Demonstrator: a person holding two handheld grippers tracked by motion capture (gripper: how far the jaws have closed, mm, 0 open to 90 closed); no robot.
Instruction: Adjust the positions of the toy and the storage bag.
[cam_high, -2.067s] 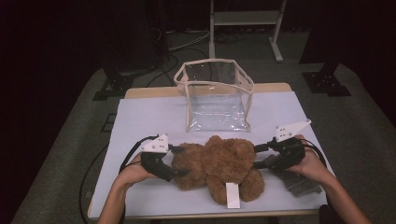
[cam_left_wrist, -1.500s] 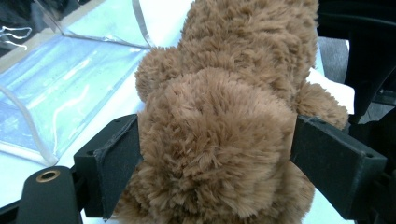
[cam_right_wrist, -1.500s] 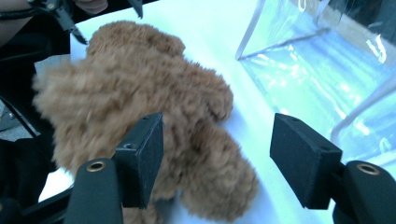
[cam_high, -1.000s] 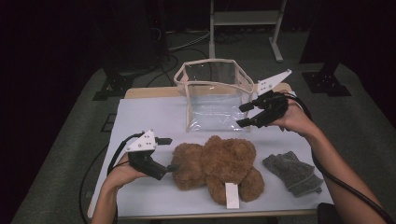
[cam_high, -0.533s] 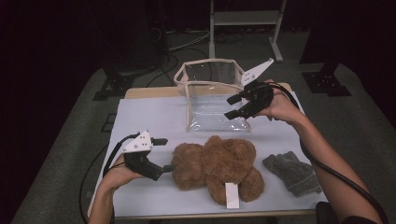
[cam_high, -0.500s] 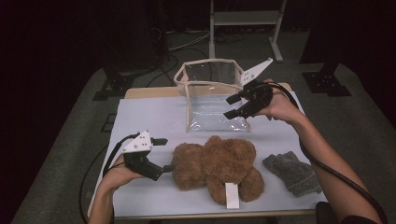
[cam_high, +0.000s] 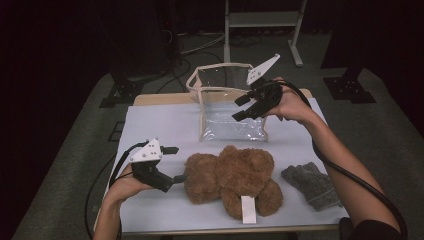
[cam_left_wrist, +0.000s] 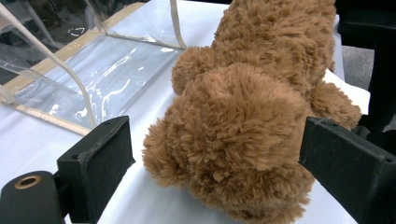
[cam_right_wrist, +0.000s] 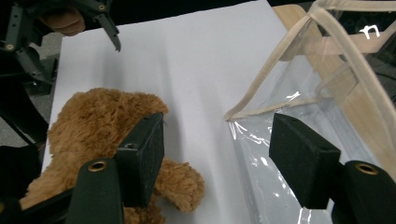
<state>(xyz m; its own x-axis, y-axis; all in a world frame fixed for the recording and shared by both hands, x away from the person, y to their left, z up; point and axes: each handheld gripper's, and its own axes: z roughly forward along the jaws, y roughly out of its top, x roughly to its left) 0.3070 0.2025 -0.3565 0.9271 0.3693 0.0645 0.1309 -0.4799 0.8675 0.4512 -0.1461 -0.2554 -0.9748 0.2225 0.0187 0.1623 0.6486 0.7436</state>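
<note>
- A table (cam_high: 165, 125) with a white top stands on grey carpet in a dark room; a metal stand (cam_high: 262, 20) is behind it.
- A clear plastic bag (cam_high: 227, 107) with beige trim stands upright at the far middle, mouth open, nothing visible inside.
- A brown teddy bear (cam_high: 232, 180) lies near the front edge, a grey cloth (cam_high: 312, 185) beside it.
- The left gripper (cam_high: 175, 165) has its jaws wide around the bear's end, gripping nothing.
- The right gripper (cam_high: 242, 107) hovers open and empty at the bag's rim.

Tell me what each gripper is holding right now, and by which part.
Nothing is held. The left gripper has open jaws around the teddy bear without pressing; the right gripper hovers open at the clear bag.
</note>
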